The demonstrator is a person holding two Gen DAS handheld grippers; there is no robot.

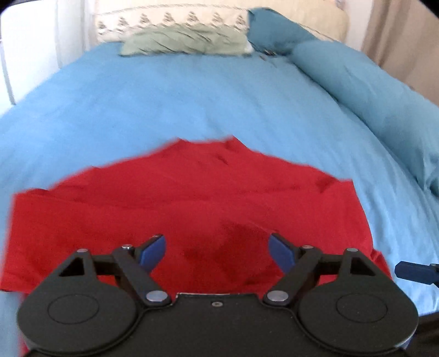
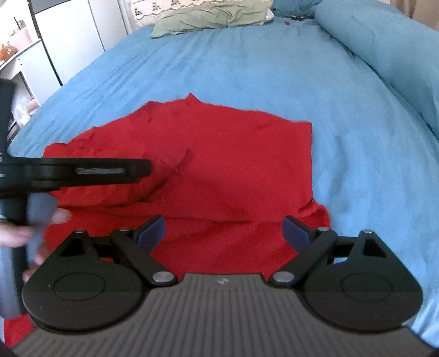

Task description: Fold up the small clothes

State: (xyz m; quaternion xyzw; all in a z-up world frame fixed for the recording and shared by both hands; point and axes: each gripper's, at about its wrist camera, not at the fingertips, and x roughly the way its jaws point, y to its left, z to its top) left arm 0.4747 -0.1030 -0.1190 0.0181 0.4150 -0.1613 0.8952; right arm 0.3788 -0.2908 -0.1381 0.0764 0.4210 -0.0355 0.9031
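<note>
A red shirt (image 1: pixel 175 219) lies spread on the bed (image 1: pixel 192 104), on its blue cover. It is right under and in front of both tools. The left tool (image 1: pixel 217 251) hangs over the near part of the shirt with its blue fingers (image 1: pixel 153 251) spread wide, and nothing is between them. The right tool (image 2: pixel 223 233) is wide too, and it holds nothing. It sits over the near right part of the shirt. In the right view the left tool shows from the side as a dark bar across the left part of the shirt, and it hides some of the cloth there. A hand (image 2: pixel 16 236) grips its handle, but it is blurry. The near edge of the shirt is hidden under both tools. The left view is a bit blurry. At the far end of the bed lie a green pillow (image 1: pixel 189 41) and a patterned pillow (image 1: pixel 170 19). A long blue roll of bedding (image 1: pixel 370 90) runs along the right side. White furniture (image 2: pixel 68 41) stands to the left of the bed.
</note>
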